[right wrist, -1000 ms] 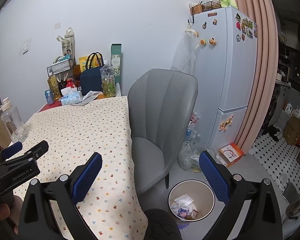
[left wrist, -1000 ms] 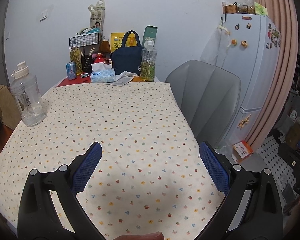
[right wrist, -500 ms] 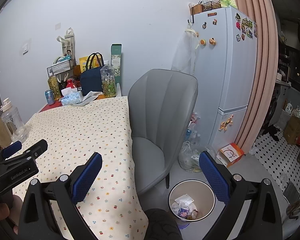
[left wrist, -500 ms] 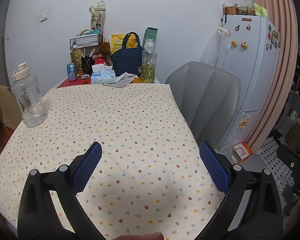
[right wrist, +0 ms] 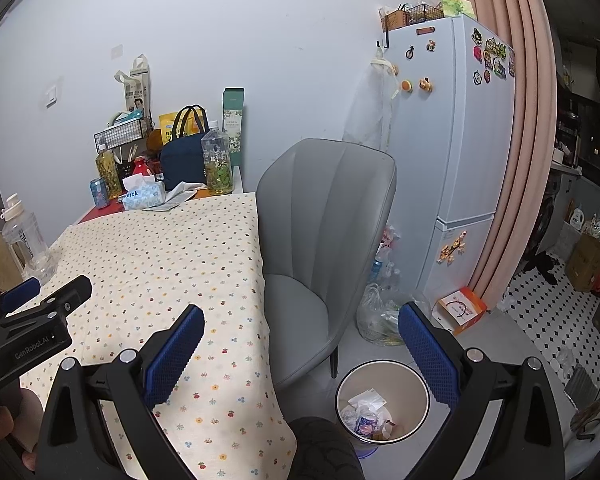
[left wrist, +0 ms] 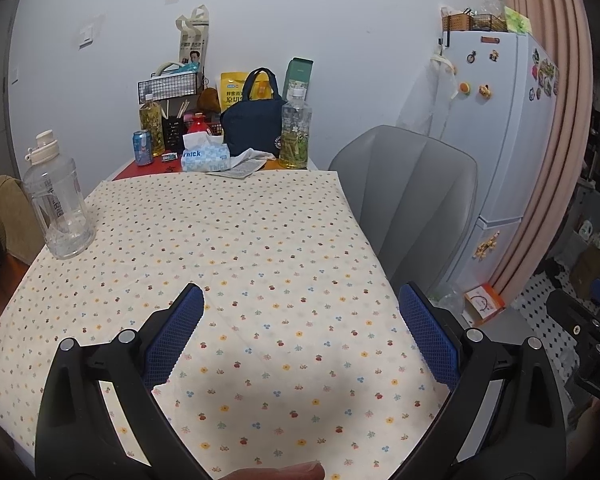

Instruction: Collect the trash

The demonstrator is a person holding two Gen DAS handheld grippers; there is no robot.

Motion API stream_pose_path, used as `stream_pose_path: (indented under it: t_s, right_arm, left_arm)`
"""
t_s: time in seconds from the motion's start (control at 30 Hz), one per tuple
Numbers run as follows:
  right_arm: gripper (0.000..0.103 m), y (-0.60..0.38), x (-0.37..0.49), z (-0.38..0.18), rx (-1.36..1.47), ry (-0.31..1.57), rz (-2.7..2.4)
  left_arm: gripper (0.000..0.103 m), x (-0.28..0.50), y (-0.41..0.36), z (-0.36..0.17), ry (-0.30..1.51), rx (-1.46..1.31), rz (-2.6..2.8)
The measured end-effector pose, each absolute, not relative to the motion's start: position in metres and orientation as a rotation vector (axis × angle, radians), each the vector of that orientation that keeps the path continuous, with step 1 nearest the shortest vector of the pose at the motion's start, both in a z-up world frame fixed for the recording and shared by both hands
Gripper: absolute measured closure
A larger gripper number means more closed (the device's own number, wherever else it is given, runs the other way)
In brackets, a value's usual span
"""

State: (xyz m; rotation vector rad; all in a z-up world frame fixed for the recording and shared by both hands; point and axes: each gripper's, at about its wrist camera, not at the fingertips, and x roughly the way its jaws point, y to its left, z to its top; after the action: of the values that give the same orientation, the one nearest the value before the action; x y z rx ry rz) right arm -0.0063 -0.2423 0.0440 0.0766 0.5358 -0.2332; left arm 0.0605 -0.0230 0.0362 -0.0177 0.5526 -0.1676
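Observation:
A round trash bin (right wrist: 382, 400) stands on the floor by the table's near right corner, with crumpled wrappers (right wrist: 366, 412) inside. My right gripper (right wrist: 300, 352) is open and empty, held above the table's right edge and the bin. My left gripper (left wrist: 300, 332) is open and empty over the near part of the flowered tablecloth (left wrist: 236, 248). It also shows at the left of the right wrist view (right wrist: 36, 300). At the table's far end lie a blue can (left wrist: 142, 148), a tissue pack (left wrist: 205, 157) and a crumpled cloth (left wrist: 248, 162).
A clear water jug (left wrist: 58, 204) stands at the table's left edge. Bottles, a navy bag (left wrist: 254, 124) and a wire rack crowd the far end. A grey chair (right wrist: 324, 248) sits right of the table. A fridge (right wrist: 456, 152), a plastic bag (right wrist: 380, 316) and an orange box (right wrist: 462, 310) lie beyond.
The left gripper has drawn back slightly, so the far items look a little further away. The right gripper has barely moved. Both stay open and empty.

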Motion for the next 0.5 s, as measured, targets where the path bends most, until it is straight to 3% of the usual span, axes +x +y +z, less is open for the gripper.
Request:
stream_pose_path:
  t_s: [0.5]
  right_arm:
    - [0.008,-0.2402,-0.006,0.0459,0.073,0.539,-0.231]
  left_arm:
    - [0.006,0.0591,-0.0181,0.0379,0.552,-0.029,-0.161]
